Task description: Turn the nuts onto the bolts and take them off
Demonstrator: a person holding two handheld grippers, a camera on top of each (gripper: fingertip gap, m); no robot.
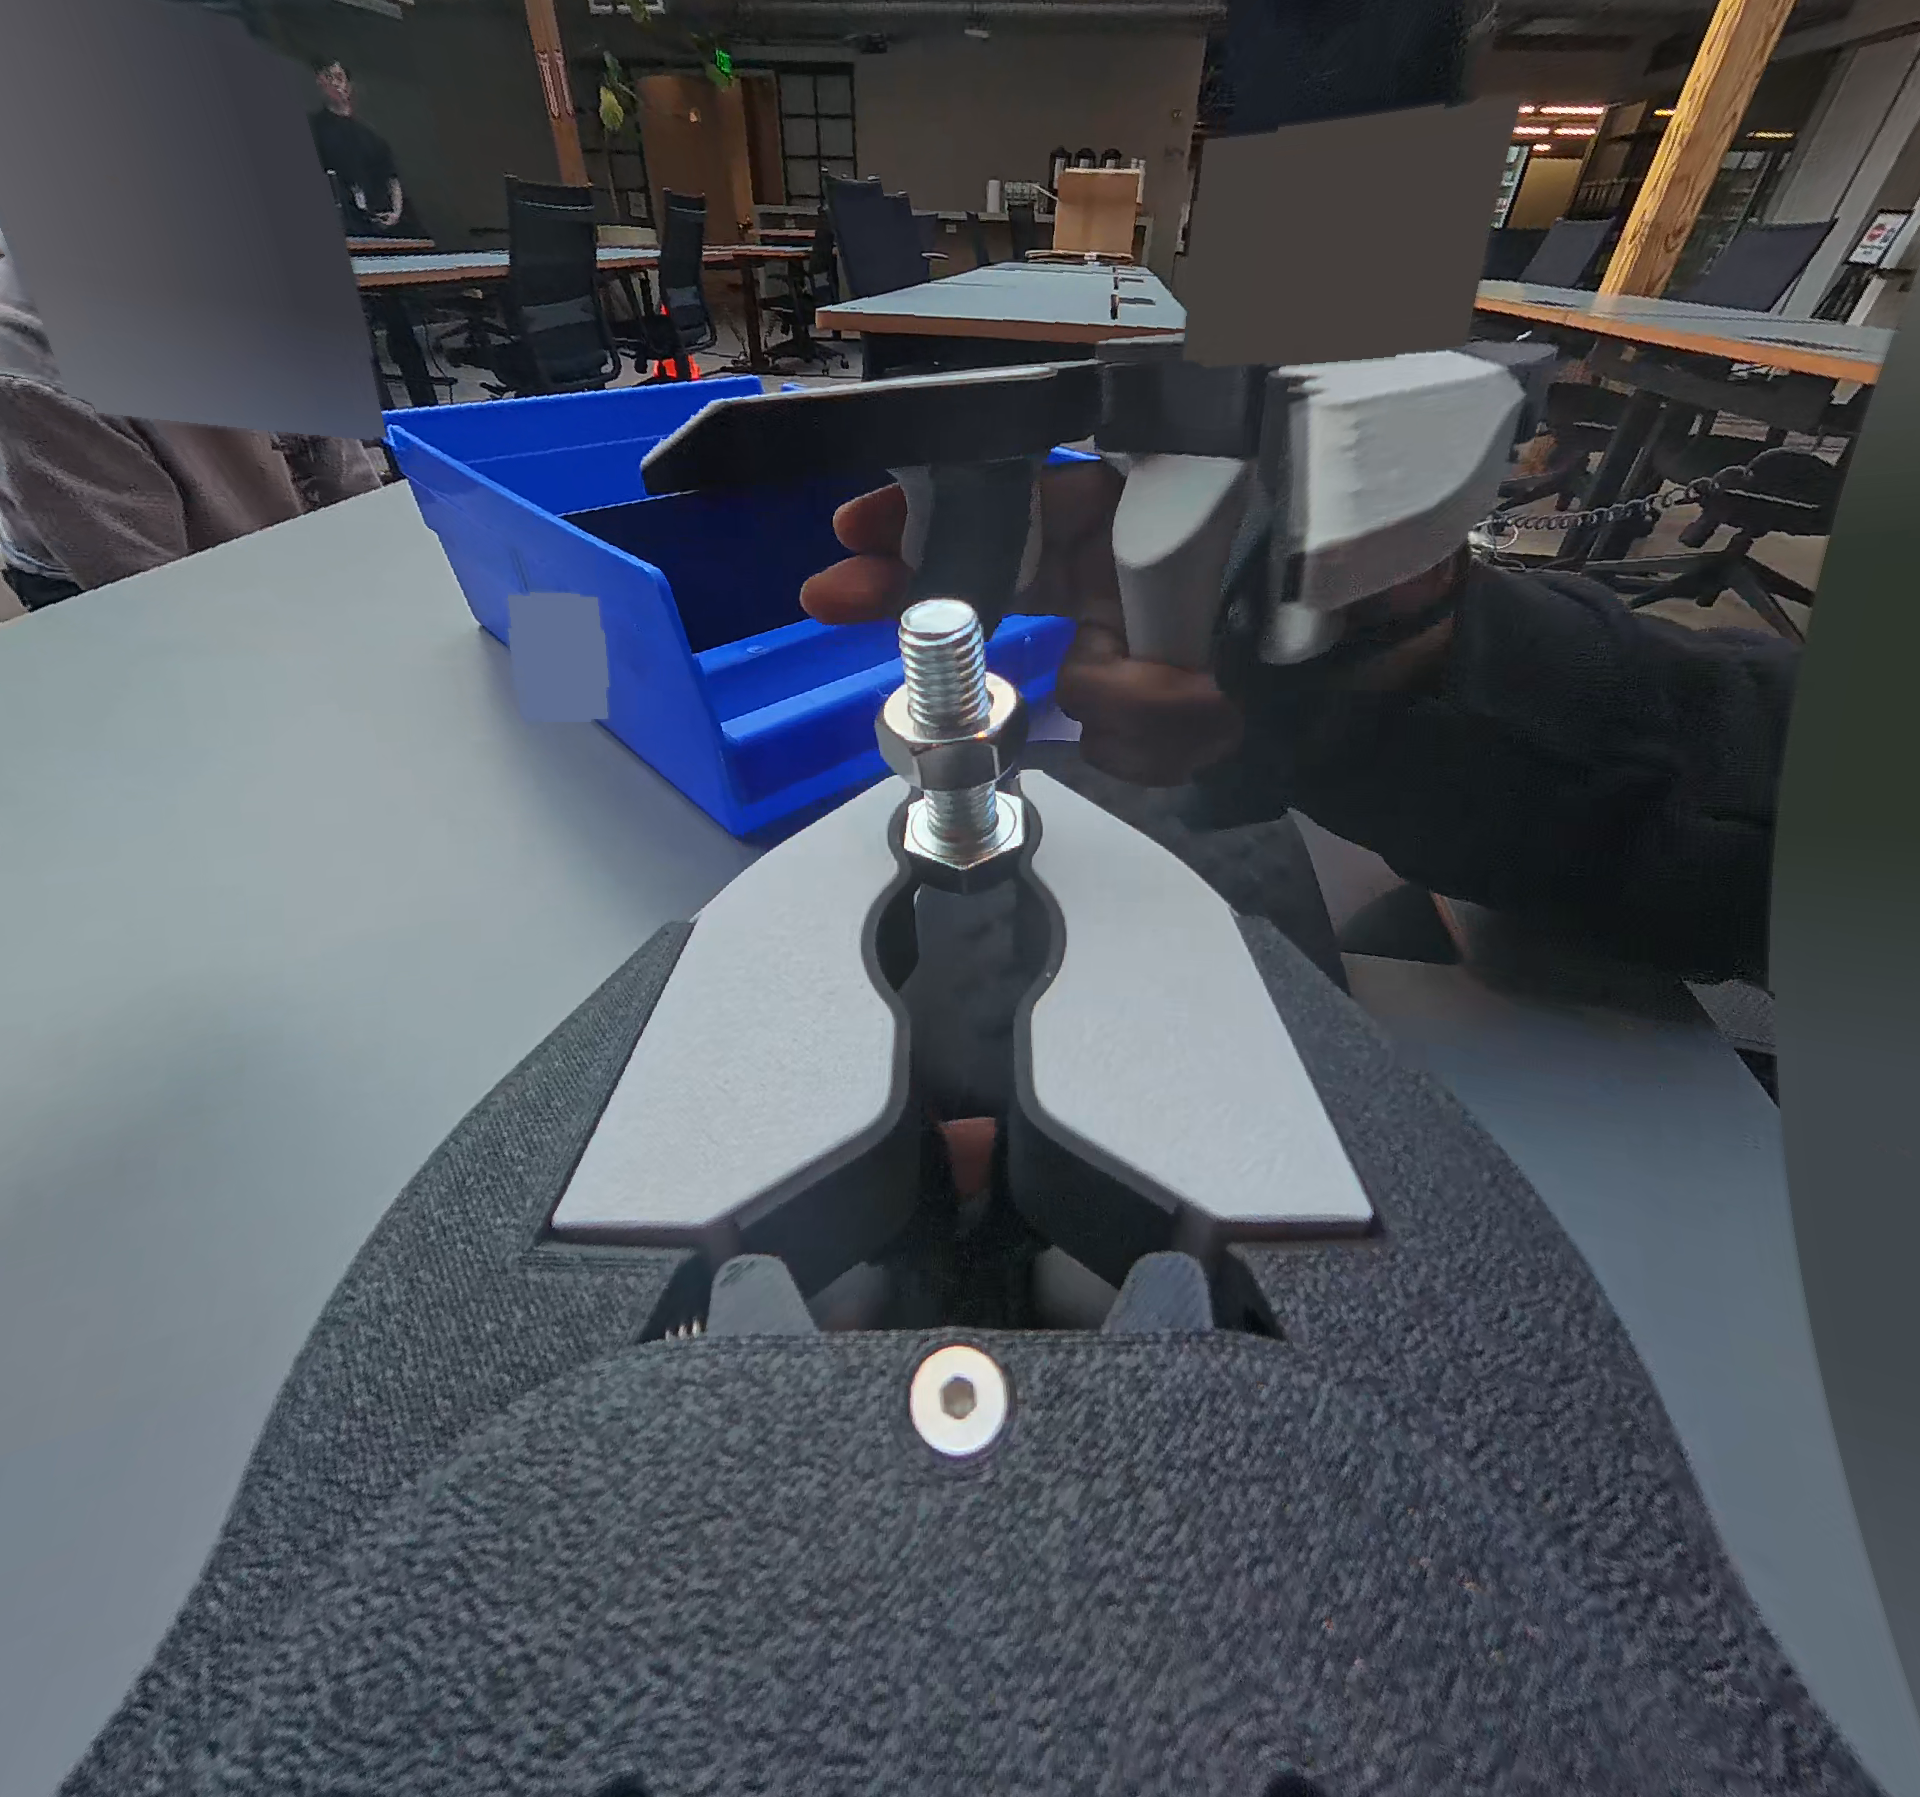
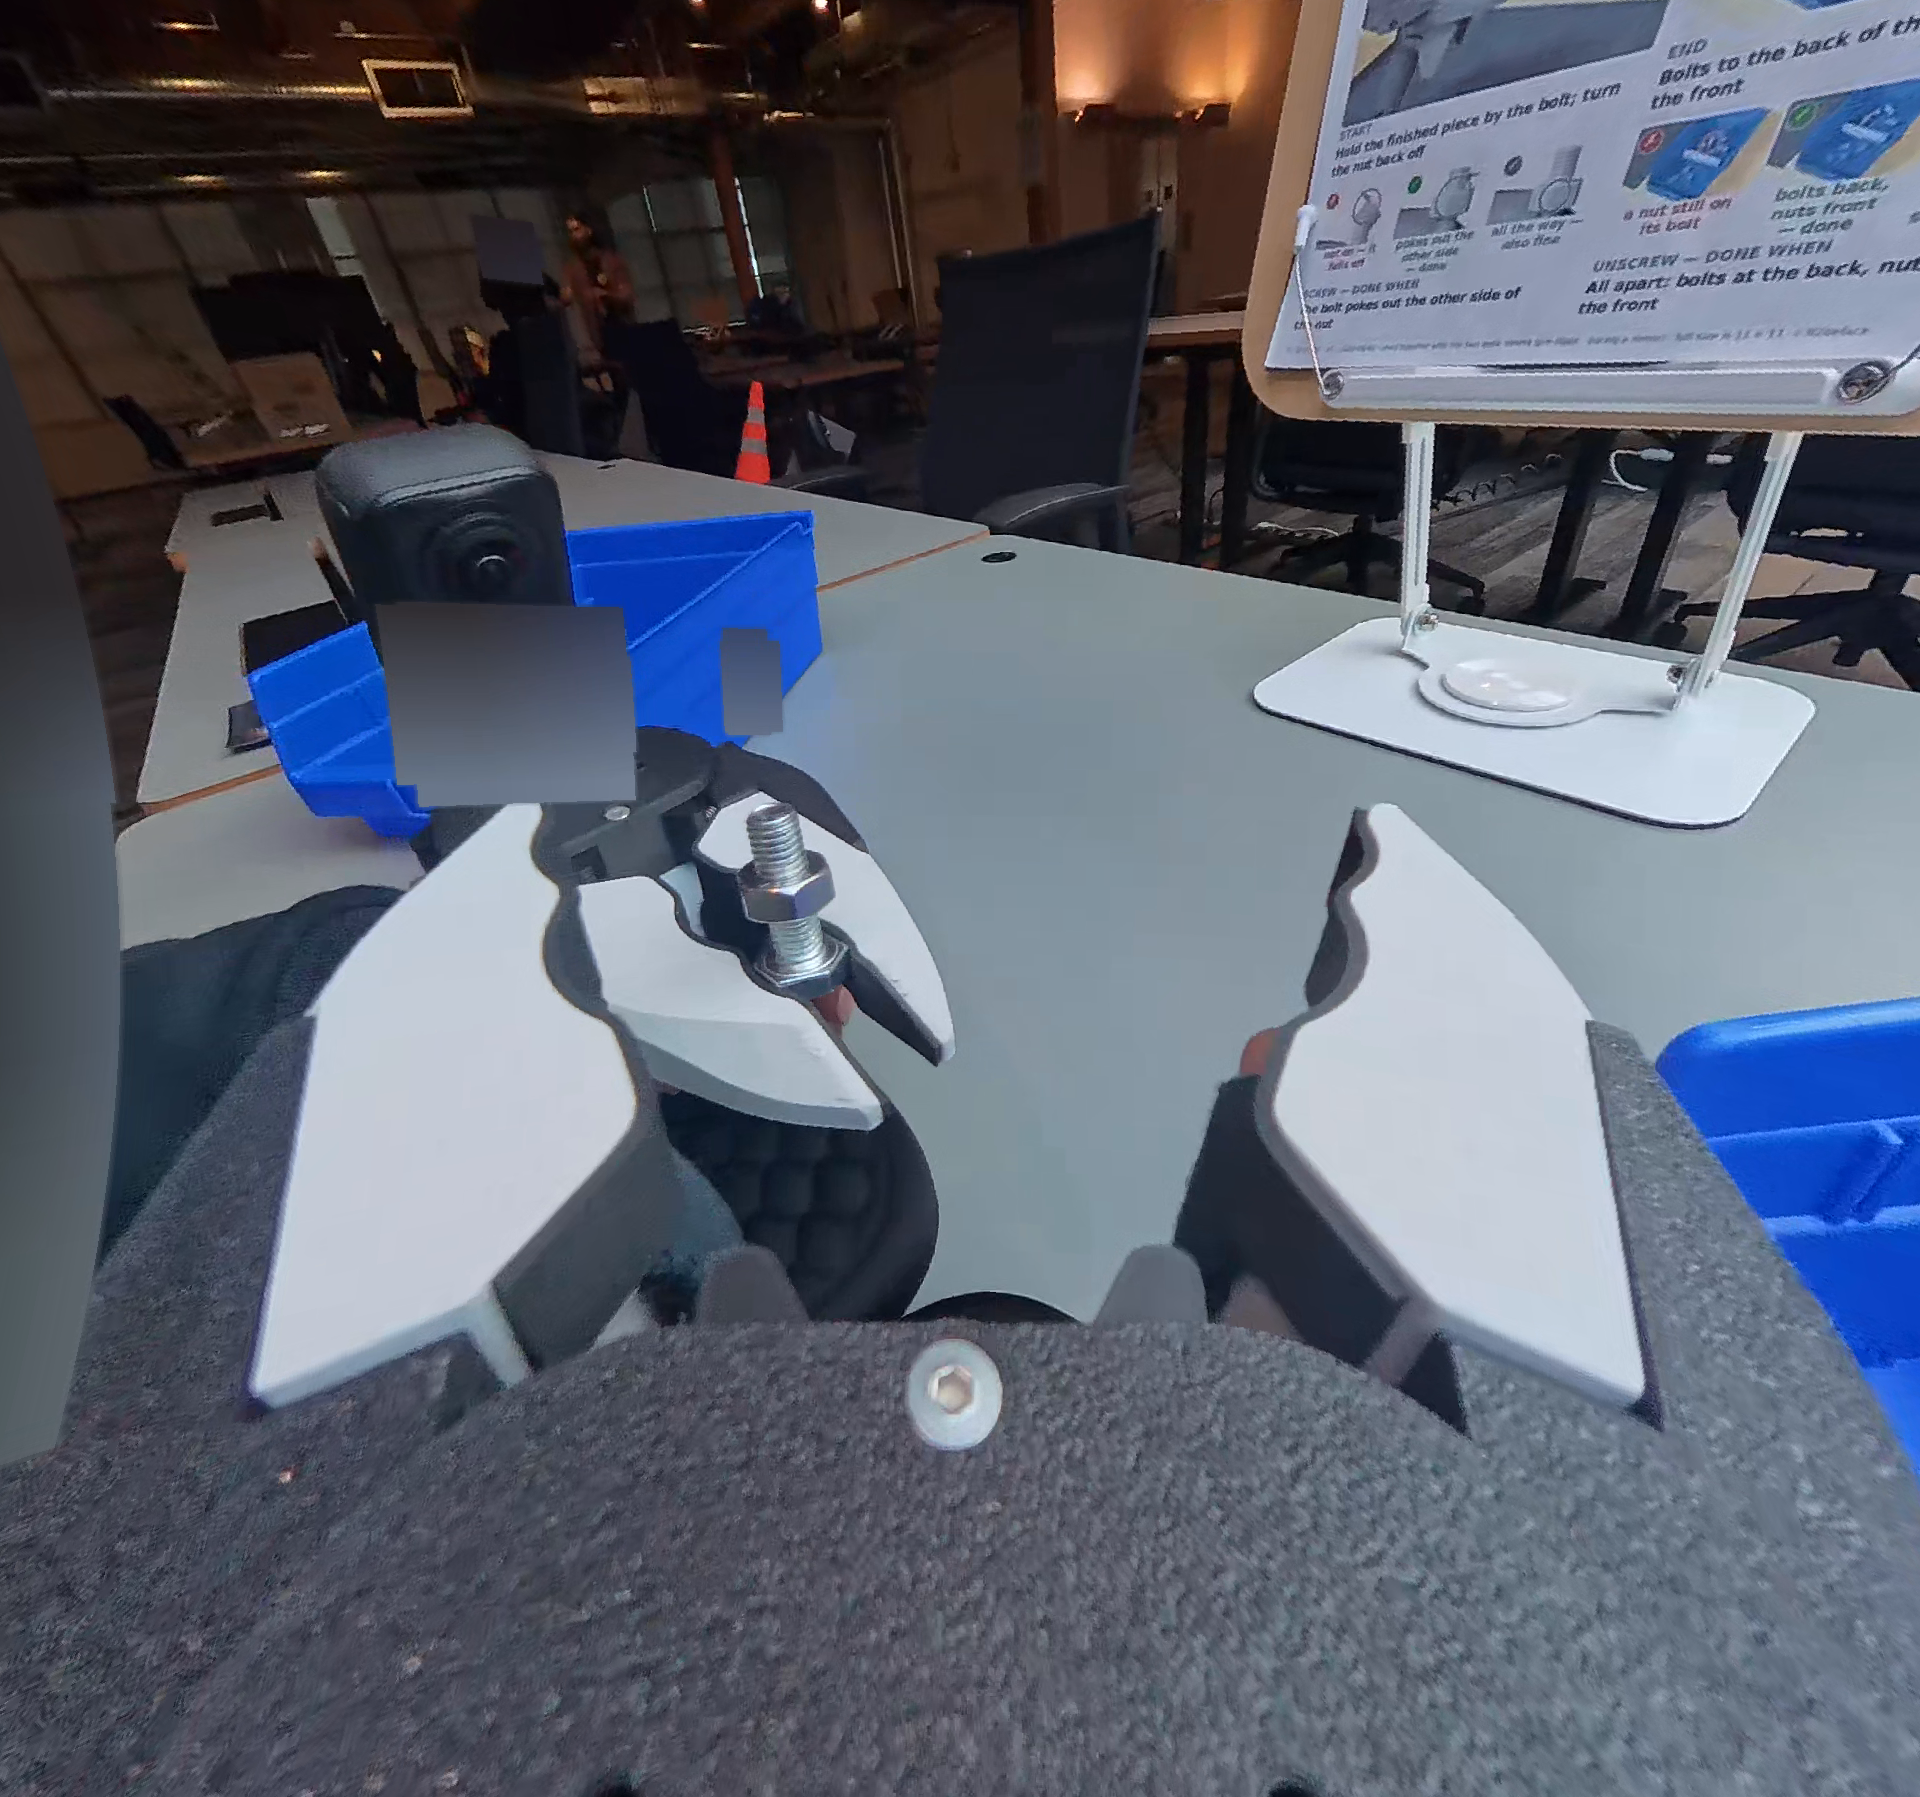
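Left wrist view: bolt [image 1: 943,708] clamped upright at its head by left gripper [image 1: 964,848], threaded axis vertical, hex nut [image 1: 951,741] partway down. Right gripper [image 2: 966,926], jaws wide apart and empty, is seen just right of nut, above grey table [image 2: 1091,760].
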